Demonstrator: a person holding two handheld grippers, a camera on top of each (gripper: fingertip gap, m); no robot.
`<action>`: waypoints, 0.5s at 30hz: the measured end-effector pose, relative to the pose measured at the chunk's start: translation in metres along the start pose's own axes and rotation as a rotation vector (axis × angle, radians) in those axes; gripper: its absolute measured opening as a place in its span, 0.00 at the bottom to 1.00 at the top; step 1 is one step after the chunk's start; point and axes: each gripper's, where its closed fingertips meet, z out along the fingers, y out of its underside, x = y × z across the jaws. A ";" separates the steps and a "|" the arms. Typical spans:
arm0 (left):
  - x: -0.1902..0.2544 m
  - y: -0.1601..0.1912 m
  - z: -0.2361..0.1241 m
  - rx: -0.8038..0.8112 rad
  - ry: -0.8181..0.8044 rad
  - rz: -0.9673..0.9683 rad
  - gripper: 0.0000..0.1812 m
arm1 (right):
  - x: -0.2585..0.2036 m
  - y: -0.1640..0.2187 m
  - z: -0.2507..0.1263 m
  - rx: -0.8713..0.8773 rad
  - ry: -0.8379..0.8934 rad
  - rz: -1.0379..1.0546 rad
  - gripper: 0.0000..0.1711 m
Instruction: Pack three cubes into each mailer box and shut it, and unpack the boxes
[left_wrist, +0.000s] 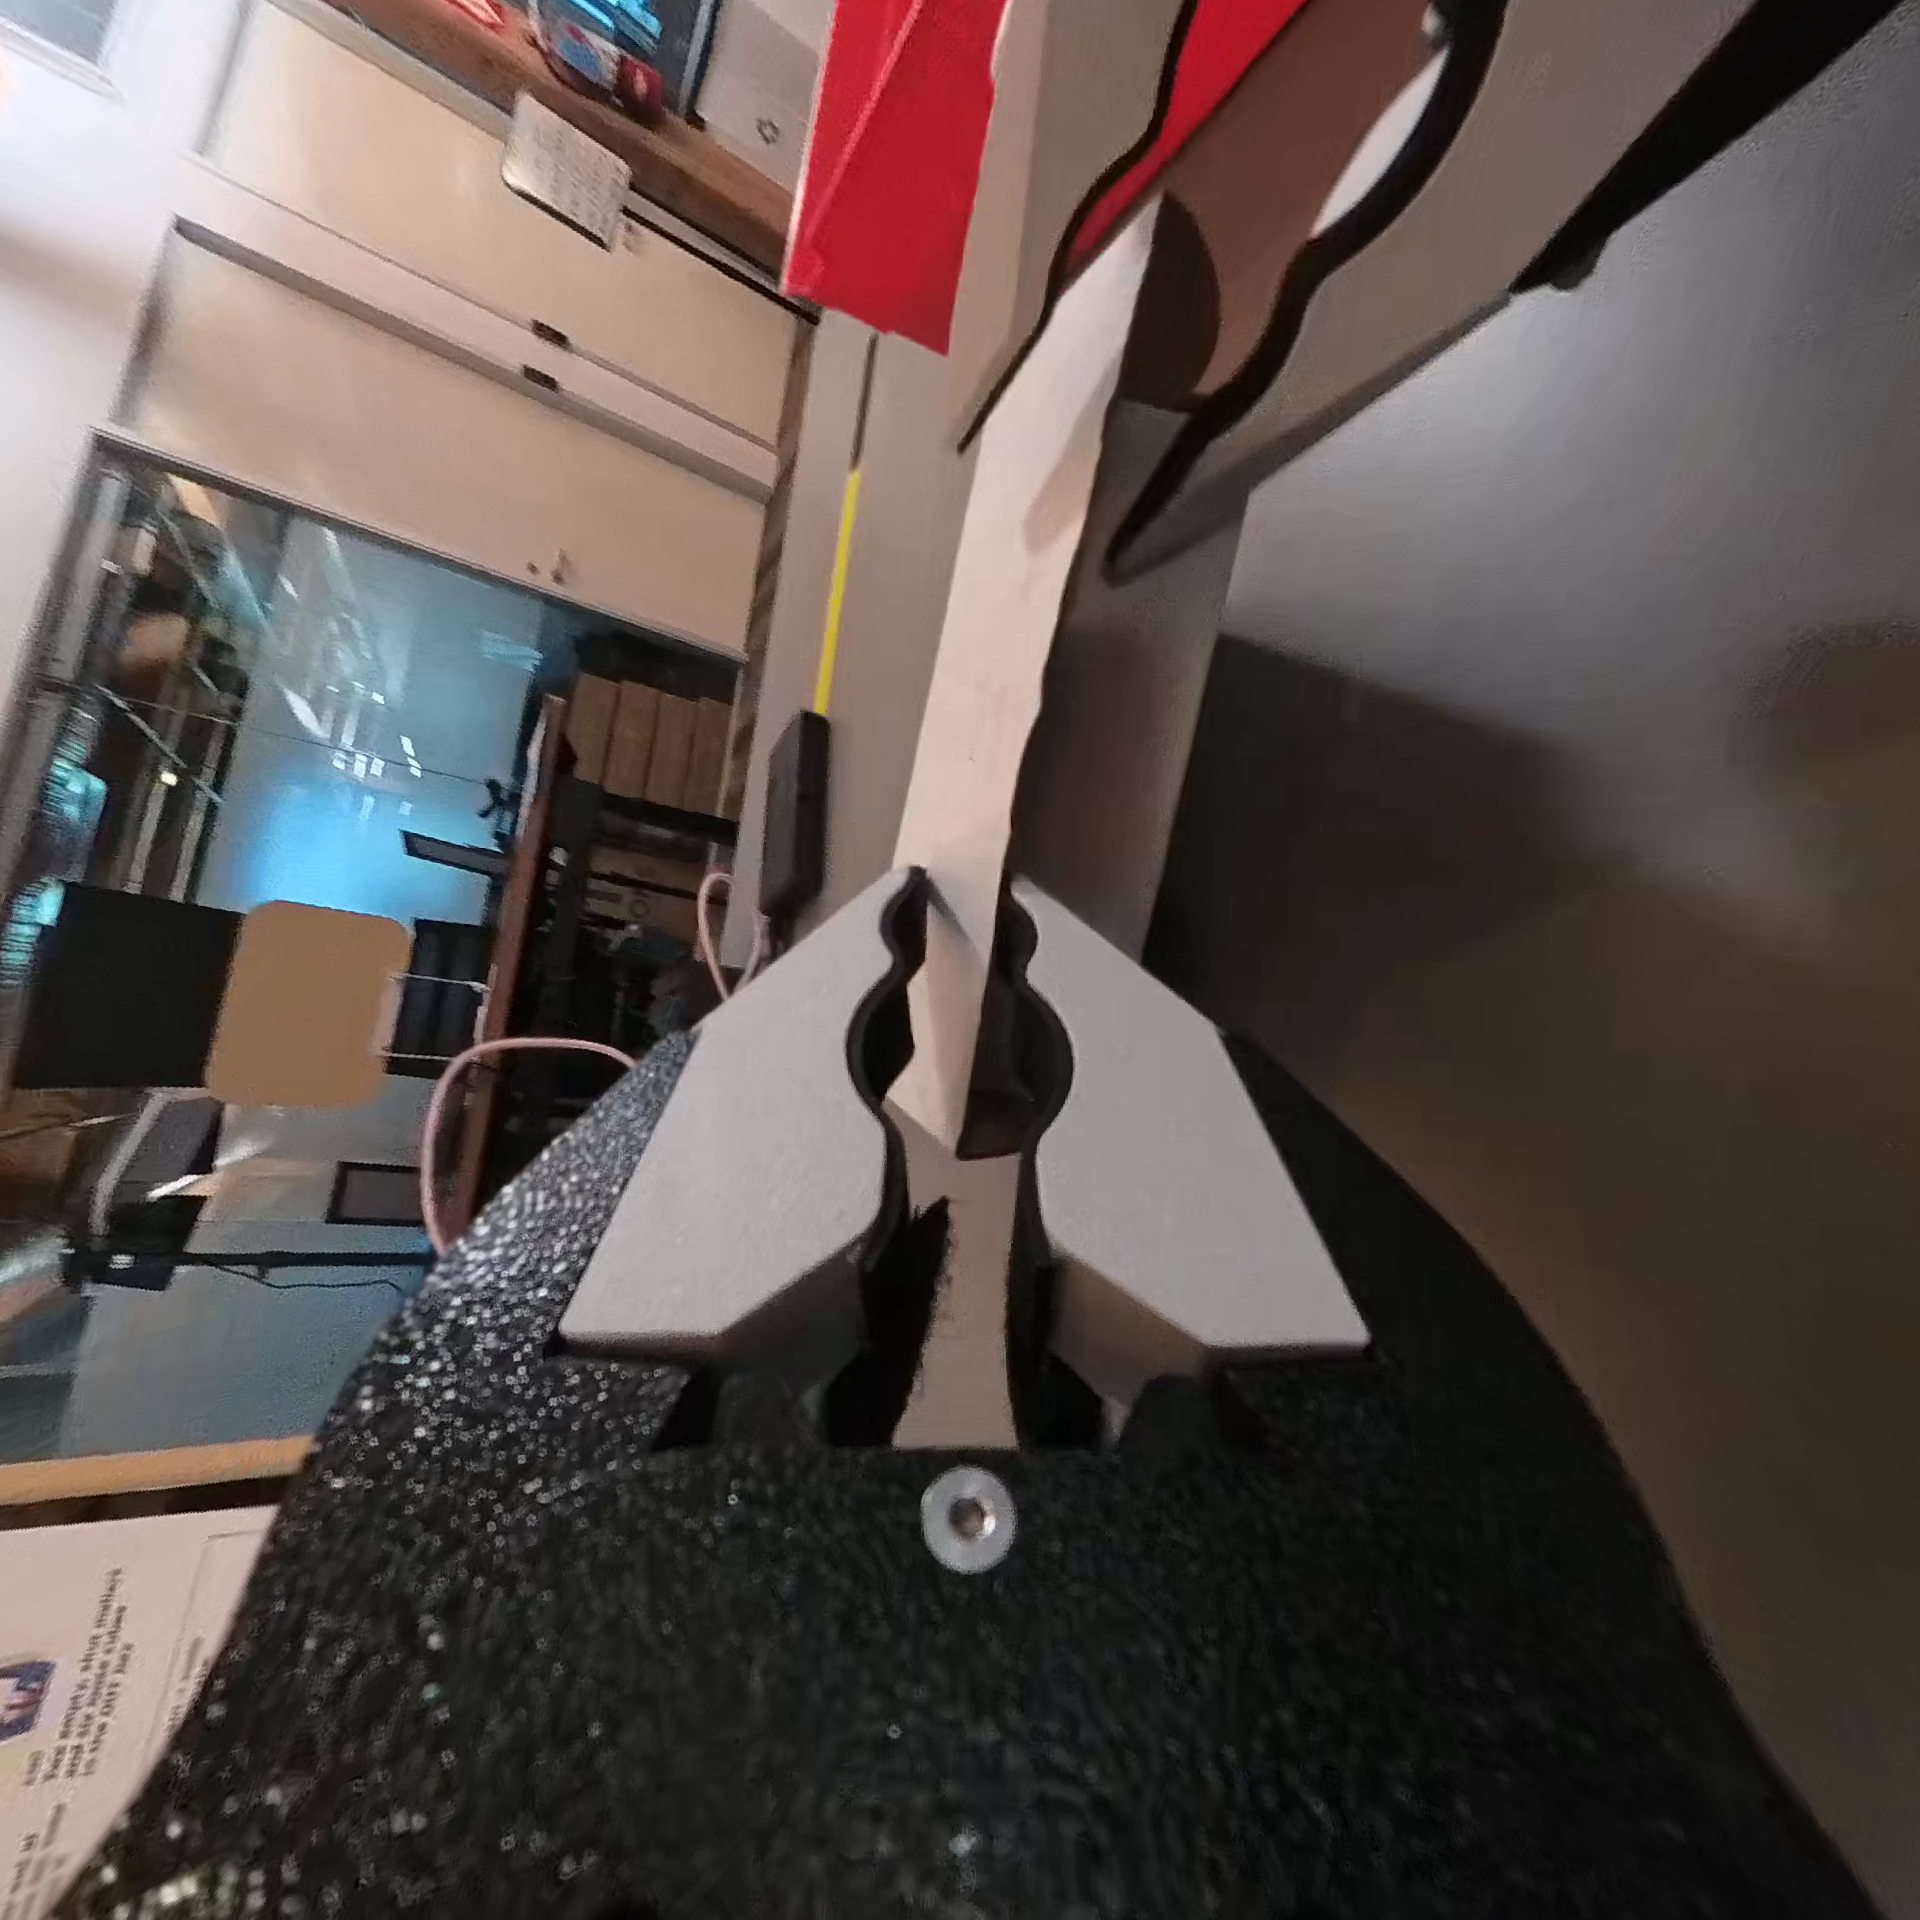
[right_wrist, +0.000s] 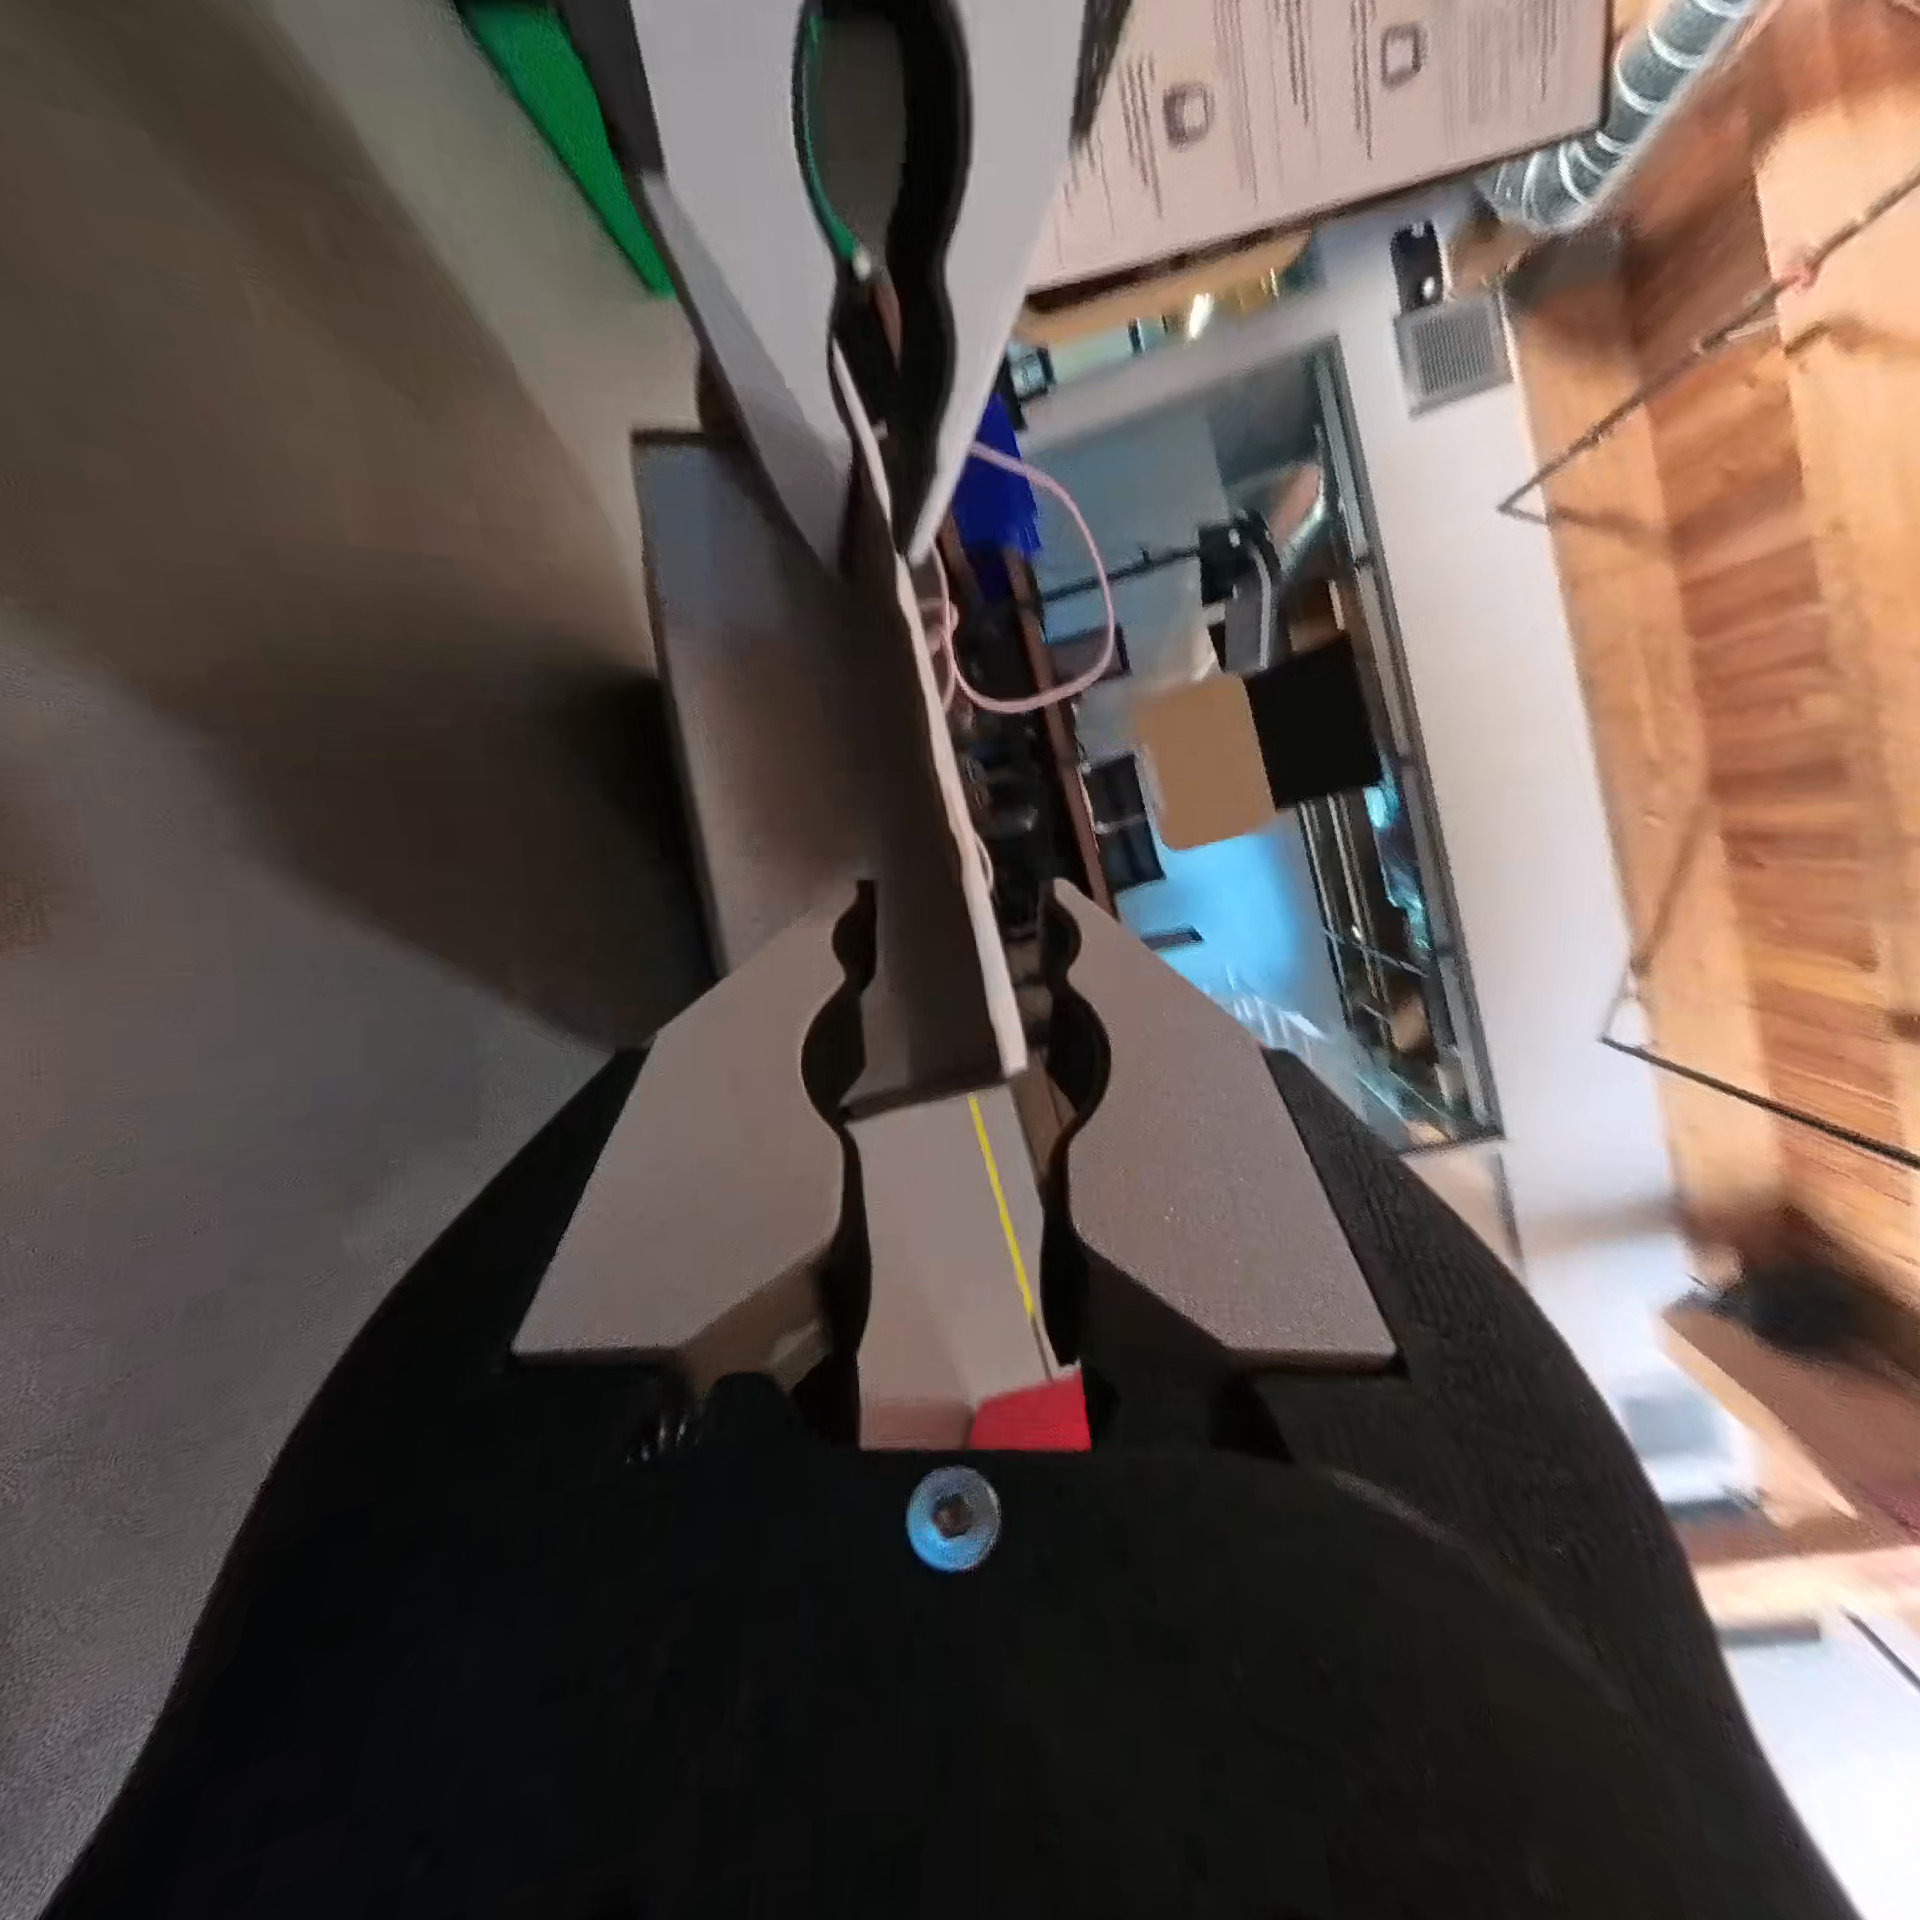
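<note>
Both views are tipped sideways and blurred. The left claw (left_wrist: 961, 997) is pinched together on a thin white flap (left_wrist: 987, 727) of the mailer box, the panel's edge running straight up between its fingers toward the right claw (left_wrist: 1195, 312) at the far end; a red cube (left_wrist: 894, 156) sits just beside that far end, touching the white panel; a yellow line (left_wrist: 836, 603) runs along the box wall to the left of the flap. In the right wrist view, the right claw (right_wrist: 961, 997) is clamped on the same flap (right_wrist: 935, 790), whose white edge slants between its fingers; the left claw (right_wrist: 904, 208) grips farther along it; a sliver of the red cube (right_wrist: 1029, 1418) shows at the base of the right claw; something green (right_wrist: 561, 125) lies at the top left and something blue (right_wrist: 997, 488) just past the flap's edge. The grey surface (right_wrist: 260, 727) lies close against one side of both claws, leaving little room there; the other side opens onto the room.
</note>
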 end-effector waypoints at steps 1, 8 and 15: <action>0.004 0.000 -0.002 -0.011 0.022 -0.013 0.06 | 0.000 0.006 -0.002 -0.038 0.010 -0.015 0.13; 0.028 0.003 -0.010 -0.133 0.296 -0.067 0.01 | -0.020 0.014 -0.006 -0.112 -0.334 0.057 0.03; 0.017 0.005 -0.007 -0.185 0.580 -0.340 0.00 | 0.011 0.021 0.004 -0.114 -0.498 0.352 0.17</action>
